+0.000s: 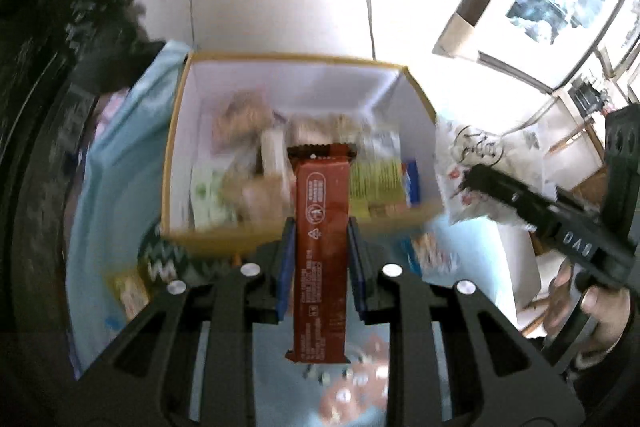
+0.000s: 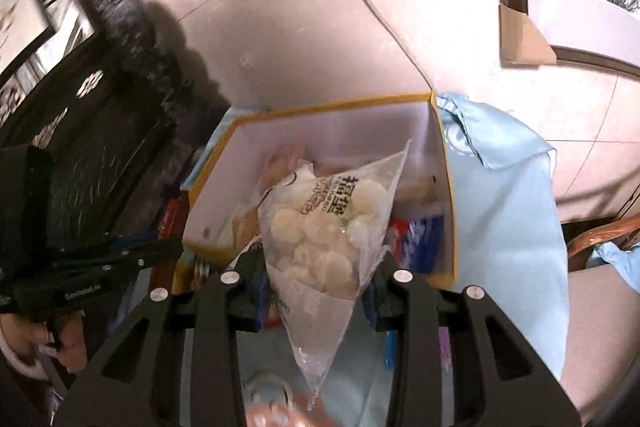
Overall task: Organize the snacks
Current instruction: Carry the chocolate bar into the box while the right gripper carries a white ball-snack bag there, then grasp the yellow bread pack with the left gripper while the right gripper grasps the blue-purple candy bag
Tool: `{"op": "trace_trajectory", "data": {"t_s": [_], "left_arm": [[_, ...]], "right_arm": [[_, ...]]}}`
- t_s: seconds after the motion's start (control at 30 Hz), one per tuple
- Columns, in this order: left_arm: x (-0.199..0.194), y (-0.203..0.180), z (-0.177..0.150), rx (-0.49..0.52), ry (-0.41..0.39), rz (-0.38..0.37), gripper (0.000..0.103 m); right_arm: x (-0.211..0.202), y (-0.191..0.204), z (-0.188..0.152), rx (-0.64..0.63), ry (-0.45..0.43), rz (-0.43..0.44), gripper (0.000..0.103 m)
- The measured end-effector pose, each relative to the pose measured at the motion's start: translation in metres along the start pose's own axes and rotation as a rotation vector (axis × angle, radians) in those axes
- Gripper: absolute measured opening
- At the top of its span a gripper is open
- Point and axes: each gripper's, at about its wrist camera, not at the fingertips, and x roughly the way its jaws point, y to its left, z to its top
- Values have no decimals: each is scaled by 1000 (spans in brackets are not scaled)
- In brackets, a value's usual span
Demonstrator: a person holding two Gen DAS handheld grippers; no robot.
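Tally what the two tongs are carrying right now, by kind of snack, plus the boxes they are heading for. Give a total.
Red-brown wrapped bar, clamped in the left tongs: 1
Clear bag of pale round snacks, clamped in the right tongs: 1
Yellow-rimmed box already holding blurred packets: 1
Total: 3

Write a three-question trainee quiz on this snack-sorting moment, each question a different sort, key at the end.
1. True or false: the left gripper is shut on a brown snack bar.
2. The right gripper holds: A) a clear bag of white round snacks B) a juice carton C) nothing.
3. Fill in: the yellow-rimmed box already holds several ____.

Key: 1 true; 2 A; 3 snacks.
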Motion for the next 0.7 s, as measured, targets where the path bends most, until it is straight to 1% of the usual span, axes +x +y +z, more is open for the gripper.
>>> {"op": "trace_trajectory", "data": {"t_s": [0.07,0.13,0.17,0.2,0.23,0.27,0.3,0.33,0.37,0.4,0.5,0.63,0.7], "left_arm": [[13,1,25,-2,4,18,24],[29,4,47,-9,6,57,25],[36,6,53,-17,5,78,34],[43,8,59,-29,6,114,66],[46,10,61,-40,-1,162,85],[47,12,61,-51,-21,222,97],[44,13,61,-50,-50,259,97],[43,13,60,-44,-56,248,97],[42,14,57,-39,-51,221,97],[42,15,53,-36,-43,217,97],[37,22,38,-35,-36,228,97],[26,38,7,-90,-25,236,97],[25,45,-14,-119,5,234,97]], "right_arm": [[14,-4,14,9,7,-16,36],[32,-8,23,31,21,-30,38],[42,-10,28,44,27,-41,40],[49,-13,31,52,35,-59,44],[54,-15,33,61,39,-85,58],[53,-16,34,74,27,-131,66],[47,-18,34,87,-15,-162,71],[41,-19,32,80,-40,-163,72],[35,-19,29,48,-48,-155,72],[31,-18,28,33,-44,-159,72],[11,-27,10,14,-52,-156,72],[-5,-46,-23,-2,-23,-190,72],[-4,-56,-48,-27,30,-239,72]]}}
